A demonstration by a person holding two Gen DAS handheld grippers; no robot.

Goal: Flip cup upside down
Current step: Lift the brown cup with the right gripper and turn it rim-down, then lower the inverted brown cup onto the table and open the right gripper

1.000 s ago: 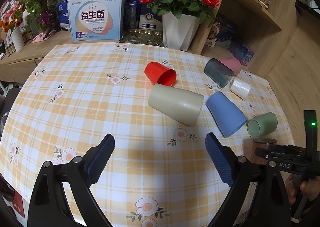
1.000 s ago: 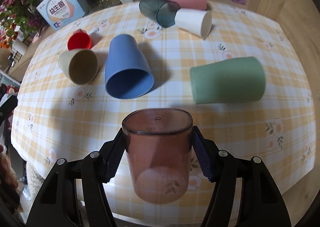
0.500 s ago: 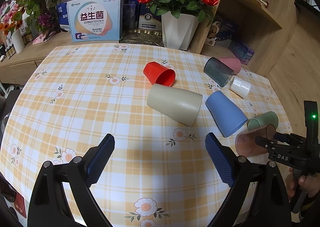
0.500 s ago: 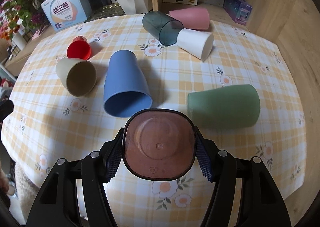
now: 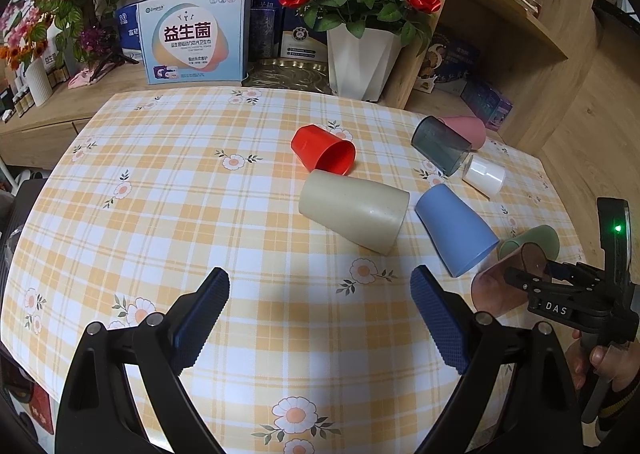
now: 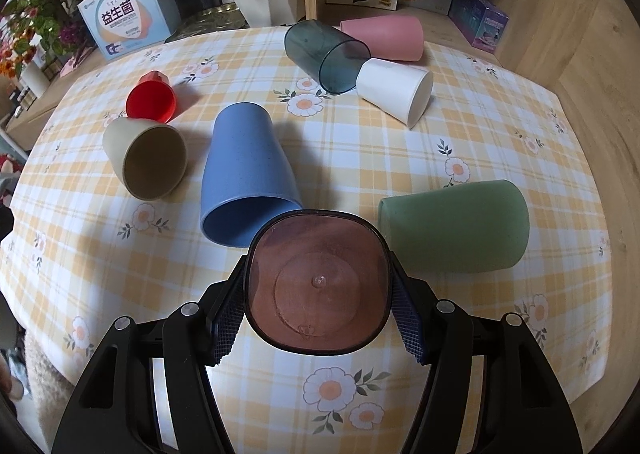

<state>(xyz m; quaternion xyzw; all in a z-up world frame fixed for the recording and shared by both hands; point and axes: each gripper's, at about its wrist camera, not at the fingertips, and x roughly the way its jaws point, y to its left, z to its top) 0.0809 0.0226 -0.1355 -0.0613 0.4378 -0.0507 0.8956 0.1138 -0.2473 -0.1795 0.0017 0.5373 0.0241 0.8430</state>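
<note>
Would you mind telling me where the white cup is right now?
In the right wrist view the white cup lies on its side at the table's far right, touching the grey cup and just in front of the pink cup.

Translucent glossy plastic brown cup (image 6: 318,286); matt blue cup (image 6: 244,170).

a translucent brown plastic cup (image 6: 318,288) sits between dark blue ridged gripper pads (image 6: 406,314). the tablecloth (image 5: 168,214) is yellow-and-white plaid with white daisies. on it lie a red cup (image 5: 323,150), a beige cup (image 5: 354,210), a blue cup (image 6: 244,170), a sage green cup (image 6: 456,226), a white cup (image 6: 394,90), a smoky grey see-through cup (image 6: 324,54) and a pink cup (image 6: 384,36).
</note>
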